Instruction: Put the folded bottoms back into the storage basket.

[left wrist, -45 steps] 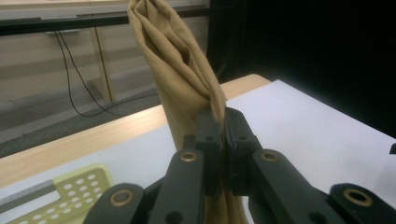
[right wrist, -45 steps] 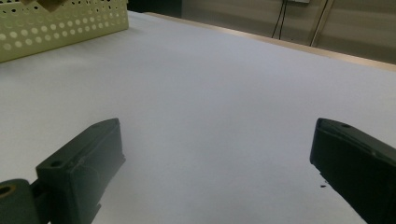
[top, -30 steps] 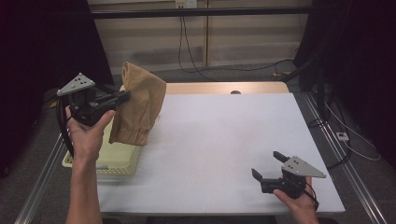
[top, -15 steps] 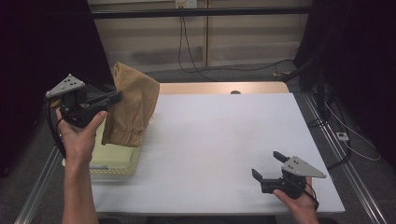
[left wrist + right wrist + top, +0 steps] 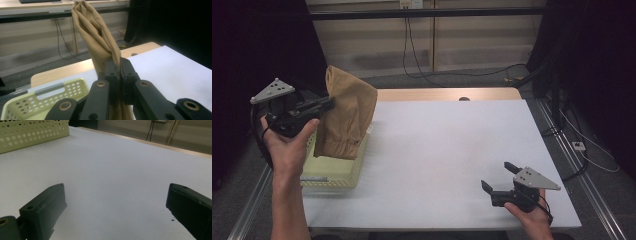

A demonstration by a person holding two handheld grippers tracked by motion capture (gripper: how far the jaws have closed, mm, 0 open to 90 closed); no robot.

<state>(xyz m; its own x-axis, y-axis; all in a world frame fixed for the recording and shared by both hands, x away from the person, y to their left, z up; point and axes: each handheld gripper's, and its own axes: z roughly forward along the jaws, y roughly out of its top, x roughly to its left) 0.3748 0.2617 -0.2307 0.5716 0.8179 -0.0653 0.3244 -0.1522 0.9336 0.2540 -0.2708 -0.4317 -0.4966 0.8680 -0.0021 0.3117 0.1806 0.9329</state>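
Hanging tan cloth (image 5: 100,42) pinched between left gripper (image 5: 119,65) fingers (image 5: 111,75).

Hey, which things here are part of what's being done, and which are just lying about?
In the job:
- left tongs, shut on the tan cloth
- yellow basket under the cloth

Lying about:
- right tongs, open, low over the white table
- cables on the floor behind

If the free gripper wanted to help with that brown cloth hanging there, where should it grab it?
Probably the loose bottom edge of the tan cloth, approached from the table side. The left gripper pinches it near the top, so it hangs bunched over the yellow basket; the lower hem faces the open white table, where the right gripper waits with jaws apart.
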